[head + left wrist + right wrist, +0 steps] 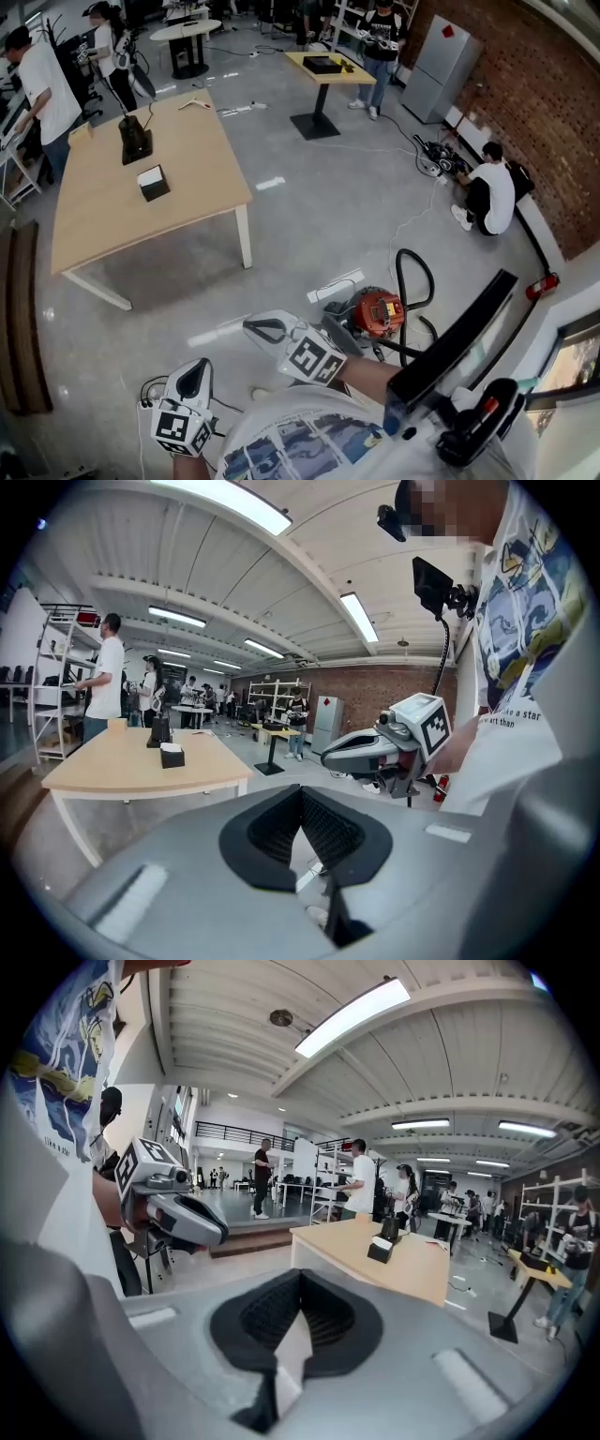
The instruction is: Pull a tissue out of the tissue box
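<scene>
The tissue box [153, 182] is small and black with a white tissue sticking out of its top. It stands on the light wooden table [103, 211], far from both grippers. It also appears in the left gripper view as the tissue box [172, 755] and in the right gripper view as the tissue box [381, 1249]. My left gripper [193, 373] is held low by my body, jaws shut and empty. Beside it my right gripper [262, 327] points toward the table, also shut with nothing in it. Each gripper view shows the other: right gripper [330, 757], left gripper [217, 1234].
A black stand [135, 140] sits on the same table behind the box. An orange-red machine [377, 312] with a black hose and cables lies on the floor near my feet. Several people stand or crouch around the room; a second table [328, 67] stands farther off.
</scene>
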{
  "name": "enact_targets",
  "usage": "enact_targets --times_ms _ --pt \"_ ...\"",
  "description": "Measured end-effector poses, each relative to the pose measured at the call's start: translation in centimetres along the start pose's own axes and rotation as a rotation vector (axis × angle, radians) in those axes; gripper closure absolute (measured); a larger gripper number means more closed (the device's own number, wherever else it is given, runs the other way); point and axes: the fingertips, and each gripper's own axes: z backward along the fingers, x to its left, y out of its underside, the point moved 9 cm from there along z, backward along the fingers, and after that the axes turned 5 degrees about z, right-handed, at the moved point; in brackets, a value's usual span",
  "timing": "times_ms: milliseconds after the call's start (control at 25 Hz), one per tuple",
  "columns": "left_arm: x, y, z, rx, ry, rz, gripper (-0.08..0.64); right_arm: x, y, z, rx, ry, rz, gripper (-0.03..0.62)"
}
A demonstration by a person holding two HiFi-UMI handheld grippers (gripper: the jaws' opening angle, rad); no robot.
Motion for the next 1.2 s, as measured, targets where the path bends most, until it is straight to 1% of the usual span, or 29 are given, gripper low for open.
enact_targets --times_ms 200,320,440,520,720,800,960,1120,1200 --pt "-0.2 0.1 0.6 -0.002 0.014 -0.004 0.557 1.0 0.0 0.2 -0.002 -0.006 -0.02 0.592" --pt "-0.3 0.4 0.9 -0.012 -0.007 -0.008 0.557 1.4 0.1 0.2 0.002 -0.017 -0.022 0.592" --pt "-0.4 0.3 1.5 -0.041 -0.027 0.013 0.557 1.9 -0.1 0.2 0.007 -0.03 -0.014 0.592" --pt "-0.2 0.3 1.8 -0.051 -0.027 0.021 0.557 2.4 -0.4 0.1 0.01 -0.032 -0.006 0.592" --pt "0.6 1.0 1.0 -0.026 -0.027 0.017 0.557 3.0 0.2 -0.6 0.024 -0.068 -0.005 0.592" --pt "1.0 0.8 0.2 -0.024 -0.032 0.019 0.557 2.2 0.6 -1.0 0.025 -0.084 0.005 0.592" --pt "1.6 -0.7 -1.8 -0.021 -0.071 0.012 0.557 -1.1 0.3 -2.1 -0.003 -0.108 0.023 0.592" --pt "1.5 -2.0 -4.6 0.012 -0.087 -0.034 0.557 -5.1 0.9 -3.0 -0.023 -0.141 0.002 0.592" --pt "1.6 -2.6 -6.2 0.018 -0.096 -0.037 0.557 -7.1 1.2 -3.4 -0.033 -0.161 -0.001 0.592"
